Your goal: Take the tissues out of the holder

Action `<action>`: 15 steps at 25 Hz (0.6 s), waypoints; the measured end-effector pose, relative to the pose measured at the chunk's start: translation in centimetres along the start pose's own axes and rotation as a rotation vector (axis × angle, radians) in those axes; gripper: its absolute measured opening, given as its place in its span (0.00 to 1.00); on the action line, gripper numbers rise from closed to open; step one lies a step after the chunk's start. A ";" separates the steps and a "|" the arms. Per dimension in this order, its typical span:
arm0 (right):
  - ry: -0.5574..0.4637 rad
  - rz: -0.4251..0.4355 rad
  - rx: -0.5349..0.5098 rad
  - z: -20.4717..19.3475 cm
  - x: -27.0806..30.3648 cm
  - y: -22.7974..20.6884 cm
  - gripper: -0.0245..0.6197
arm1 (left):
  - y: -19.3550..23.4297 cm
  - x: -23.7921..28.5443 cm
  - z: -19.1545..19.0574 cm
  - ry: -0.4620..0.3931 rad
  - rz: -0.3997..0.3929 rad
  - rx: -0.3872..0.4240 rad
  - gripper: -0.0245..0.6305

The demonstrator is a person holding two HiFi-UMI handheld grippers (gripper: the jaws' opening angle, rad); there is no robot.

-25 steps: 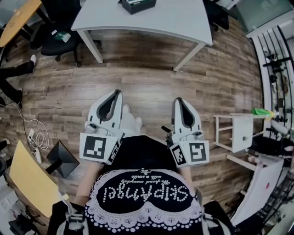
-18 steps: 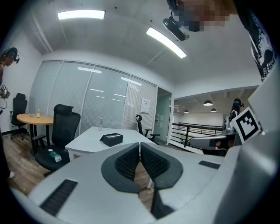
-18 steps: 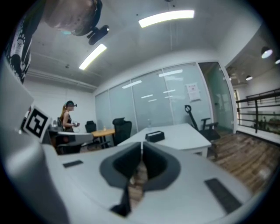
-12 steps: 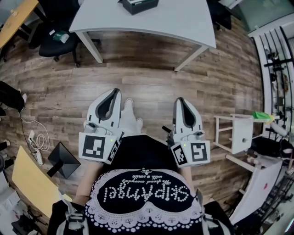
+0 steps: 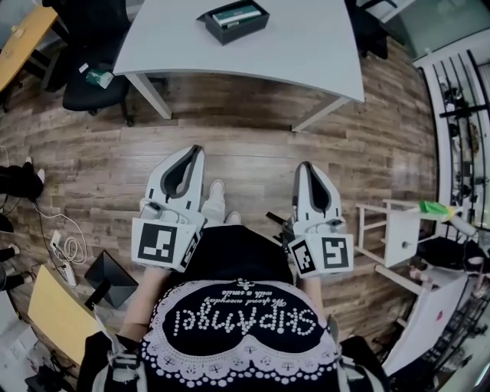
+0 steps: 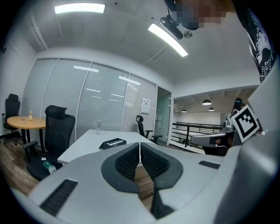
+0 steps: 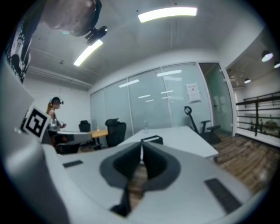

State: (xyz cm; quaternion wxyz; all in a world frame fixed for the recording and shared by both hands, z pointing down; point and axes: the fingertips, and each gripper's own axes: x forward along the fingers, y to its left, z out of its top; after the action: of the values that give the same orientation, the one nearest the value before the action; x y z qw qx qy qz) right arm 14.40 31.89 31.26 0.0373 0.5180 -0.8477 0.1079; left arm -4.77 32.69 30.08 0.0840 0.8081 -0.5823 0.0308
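The tissue holder [image 5: 233, 21] is a dark, shallow box with a pale pack inside. It rests on the white table [image 5: 306, 46] at the top of the head view, far ahead of both grippers. My left gripper [image 5: 193, 151] and right gripper [image 5: 305, 166] are held side by side over the wooden floor, short of the table, both empty. In the left gripper view the jaws [image 6: 140, 144] are pressed together, with the holder [image 6: 113, 142] small beyond them. The right gripper [image 7: 141, 142] is likewise shut, and the holder [image 7: 151, 140] shows just past its tips.
Black office chairs [image 5: 88, 69] stand left of the table, near a round wooden table [image 6: 25, 123]. A white stool [image 5: 398, 226] and racks are on the right. A cable [image 5: 65, 245] lies on the floor at left. A bottle [image 6: 99, 126] stands on the table. Another person [image 7: 54, 114] is far left.
The table and holder have slid lower and nearer in the head view as both grippers travel toward them. Both grippers keep their pose and stay shut.
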 end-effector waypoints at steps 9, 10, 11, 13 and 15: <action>0.020 -0.046 0.014 -0.2 4.9 0.4 0.09 | 4.3 3.4 0.3 0.008 -0.037 0.001 0.09; 0.018 -0.051 0.015 -0.2 5.2 0.5 0.09 | 4.7 3.7 0.3 0.009 -0.036 -0.001 0.09; 0.016 -0.054 0.016 -0.1 5.5 0.5 0.09 | 5.1 3.8 0.3 0.006 -0.037 -0.002 0.09; 0.018 -0.060 0.015 -0.1 5.9 0.7 0.09 | 5.6 4.0 0.4 0.003 -0.038 -0.005 0.09; 0.026 -0.066 0.015 -0.2 6.1 0.7 0.09 | 6.0 4.1 0.4 0.010 -0.033 -0.012 0.09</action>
State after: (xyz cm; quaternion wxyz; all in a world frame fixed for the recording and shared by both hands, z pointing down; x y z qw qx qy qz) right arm 10.93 26.97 32.46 0.0479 0.5447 -0.8286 0.1198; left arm -9.14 26.92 30.87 0.0921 0.8170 -0.5685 0.0300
